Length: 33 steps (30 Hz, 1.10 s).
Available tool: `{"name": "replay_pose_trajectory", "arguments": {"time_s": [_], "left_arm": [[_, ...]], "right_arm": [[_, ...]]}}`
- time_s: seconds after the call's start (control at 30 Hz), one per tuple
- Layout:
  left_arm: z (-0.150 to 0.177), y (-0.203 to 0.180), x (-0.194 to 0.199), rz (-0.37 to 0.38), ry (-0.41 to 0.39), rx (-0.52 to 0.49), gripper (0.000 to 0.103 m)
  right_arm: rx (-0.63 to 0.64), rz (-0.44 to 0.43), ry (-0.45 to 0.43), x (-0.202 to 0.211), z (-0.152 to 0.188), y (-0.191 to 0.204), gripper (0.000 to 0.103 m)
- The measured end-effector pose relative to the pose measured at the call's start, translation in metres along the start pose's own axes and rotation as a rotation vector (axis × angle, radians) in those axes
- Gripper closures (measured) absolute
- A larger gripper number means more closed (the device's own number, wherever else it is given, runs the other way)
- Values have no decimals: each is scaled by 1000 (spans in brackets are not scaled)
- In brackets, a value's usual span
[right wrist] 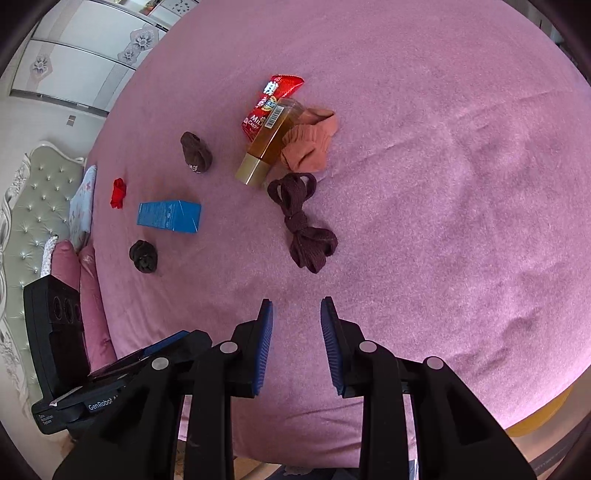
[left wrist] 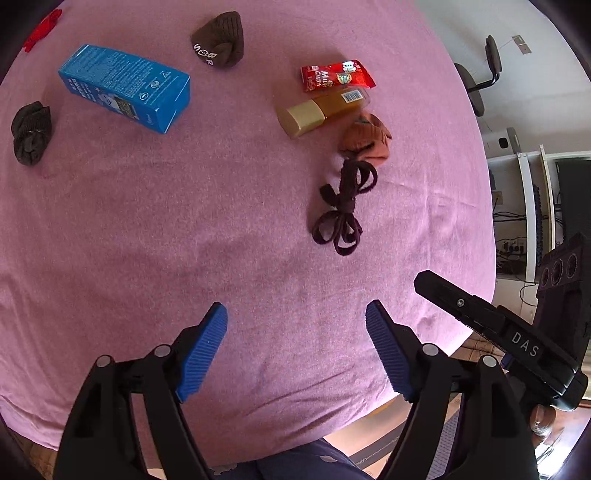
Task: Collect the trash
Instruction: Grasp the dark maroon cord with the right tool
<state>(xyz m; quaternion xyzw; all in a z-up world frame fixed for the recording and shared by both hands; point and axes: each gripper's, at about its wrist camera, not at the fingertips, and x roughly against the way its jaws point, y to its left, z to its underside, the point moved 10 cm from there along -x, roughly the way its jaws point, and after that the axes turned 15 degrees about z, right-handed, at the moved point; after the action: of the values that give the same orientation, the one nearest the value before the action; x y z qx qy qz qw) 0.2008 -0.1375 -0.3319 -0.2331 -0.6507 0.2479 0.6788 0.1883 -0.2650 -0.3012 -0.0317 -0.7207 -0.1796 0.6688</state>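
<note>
On the pink bedspread (left wrist: 184,240) ahead of you, the clutter lies well beyond both tools. Your left gripper (left wrist: 295,314) hangs over bare cloth with its blue pads spread wide and nothing between them. Your right gripper (right wrist: 296,308) also hovers over bare cloth, its pads set a narrow gap apart and empty.

A red candy wrapper (left wrist: 337,75) lies far from you, touching an amber bottle with a gold cap (left wrist: 321,109), which rests on its side against a rolled orange sock (left wrist: 369,142). Just nearer than these lies a knotted dark-maroon lace bundle (left wrist: 341,210) (the item closest to your right pads). A blue carton (left wrist: 125,86) lies on its side farther left, well apart, with a brown rolled sock (left wrist: 220,38) beyond it, a dark rolled sock (left wrist: 31,133) beside it, and a small red scrap (left wrist: 42,27) at the far edge.
</note>
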Motion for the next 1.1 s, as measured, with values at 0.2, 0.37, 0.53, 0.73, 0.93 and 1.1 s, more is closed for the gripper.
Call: {"name": "replay_pose_trajectory", "arguments": {"time_s": [0.2,0.37,0.53,0.73,0.93,1.1], "left_arm": [[-41,20,-17,-40,13,25,26],[-63,24,-34,-34,29,48,26],[-76,27,-49,-37,55,61,26],[-89,21,-62,-61,93,20,26],[-110,-4,-80,-96,120,-76,26],[-139,-24,-94,-189,159,-248,26]], "right_arm": [[70,62,21,-45,-34,14,75],[100,77,74,-78,-47,18,75],[86,43,146,-100,-41,20,75],[15,-34,175,-97,-45,7,87],[-40,-87,159,-75,-56,-9,87],[-67,-95,151,-67,-63,-23,87]]}}
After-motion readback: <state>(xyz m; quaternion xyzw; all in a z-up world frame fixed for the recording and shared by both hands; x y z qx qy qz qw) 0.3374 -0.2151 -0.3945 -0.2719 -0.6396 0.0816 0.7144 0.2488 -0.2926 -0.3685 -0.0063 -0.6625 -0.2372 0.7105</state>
